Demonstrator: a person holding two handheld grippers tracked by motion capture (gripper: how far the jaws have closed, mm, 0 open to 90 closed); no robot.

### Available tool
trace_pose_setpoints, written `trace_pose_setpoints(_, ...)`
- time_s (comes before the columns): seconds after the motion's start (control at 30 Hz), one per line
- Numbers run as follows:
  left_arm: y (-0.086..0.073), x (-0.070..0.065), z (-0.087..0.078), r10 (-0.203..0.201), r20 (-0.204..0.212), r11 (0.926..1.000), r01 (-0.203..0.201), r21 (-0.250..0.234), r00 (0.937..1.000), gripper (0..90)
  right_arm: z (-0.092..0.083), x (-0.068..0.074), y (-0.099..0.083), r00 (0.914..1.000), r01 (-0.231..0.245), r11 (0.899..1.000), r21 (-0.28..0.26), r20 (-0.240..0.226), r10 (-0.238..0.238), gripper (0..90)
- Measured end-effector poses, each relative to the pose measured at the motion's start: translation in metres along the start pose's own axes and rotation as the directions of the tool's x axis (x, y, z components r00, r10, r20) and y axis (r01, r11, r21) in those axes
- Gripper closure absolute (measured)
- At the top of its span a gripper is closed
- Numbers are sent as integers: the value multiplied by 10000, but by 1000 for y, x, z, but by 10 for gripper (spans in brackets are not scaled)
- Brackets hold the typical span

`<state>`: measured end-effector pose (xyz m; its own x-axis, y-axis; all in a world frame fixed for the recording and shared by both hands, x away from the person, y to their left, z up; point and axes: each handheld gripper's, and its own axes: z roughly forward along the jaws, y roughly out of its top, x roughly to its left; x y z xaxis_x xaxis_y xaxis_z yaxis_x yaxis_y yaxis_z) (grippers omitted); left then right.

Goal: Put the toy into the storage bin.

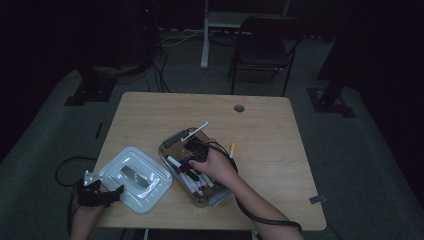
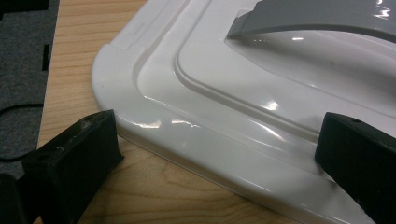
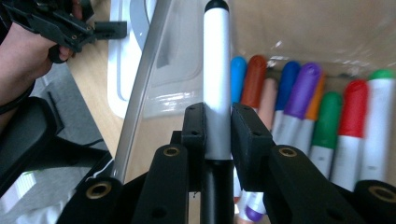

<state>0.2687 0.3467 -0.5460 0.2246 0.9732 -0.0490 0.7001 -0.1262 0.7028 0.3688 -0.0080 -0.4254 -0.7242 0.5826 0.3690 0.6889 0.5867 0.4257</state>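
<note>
dim light in the high view, and the right hand (image 1: 216,166) covers most of the right gripper (image 1: 192,152), so its jaws are hard to read from up there — the right gripper view settles it: the jaws are pinching a white marker (image 3: 217,79) with a black cap, pads pressed on both sides of the barrel. the marker's lower end is hidden behind the gripper body, and its cap is cut off at twelve o'clock of that view. the barrel is plain white, smooth, standing straight up between the pads.

the marker sits over the clear plastic box (image 1: 175,139) at the table's centre. inside the box, to the three o'clock side of the held marker, lies a row of markers (image 3: 322,116) with blue, orange, purple, green and red caps, packed side by side; their lower ends are hidden behind the jaws.

at eight o'clock on the table (image 1: 260,125), the white lid (image 1: 136,177) with its grey handle (image 2: 317,18) lies flat. the left gripper (image 1: 107,194) rests at the lid's corner — jaws spread wide, one on the wood, one over the lid's rim, whether touching it is hard to tell. a loose yellow-tipped marker (image 1: 232,149) lies just outside the box at three o'clock.
</note>
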Motion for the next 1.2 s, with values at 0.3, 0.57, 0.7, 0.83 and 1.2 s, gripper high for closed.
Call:
trace_pose_setpoints(0.3,0,0,0,5,5,10000,-5,16,10000,5,29,4,4,9999,151,9946,1023,-82,-143,751)
trace_pose_setpoints(0.57,0,0,0,18,9,10000,-18,14,10000,5,15,-4,1,9997,200,9977,642,160,-210,652)
trace_pose_setpoints(0.7,0,0,0,3,5,10000,-3,-1,10000,5,-5,-8,-3,9996,219,9998,6,202,-219,620)
trace_pose_setpoints(0.83,0,0,0,5,6,10000,-5,1,10000,5,-27,-11,-10,9995,301,9969,-731,151,-291,562)
trace_pose_setpoints(1.2,0,0,0,7,6,10000,-7,0,10000,5,-77,-31,-26,9979,123,9709,-2391,647,33,459)
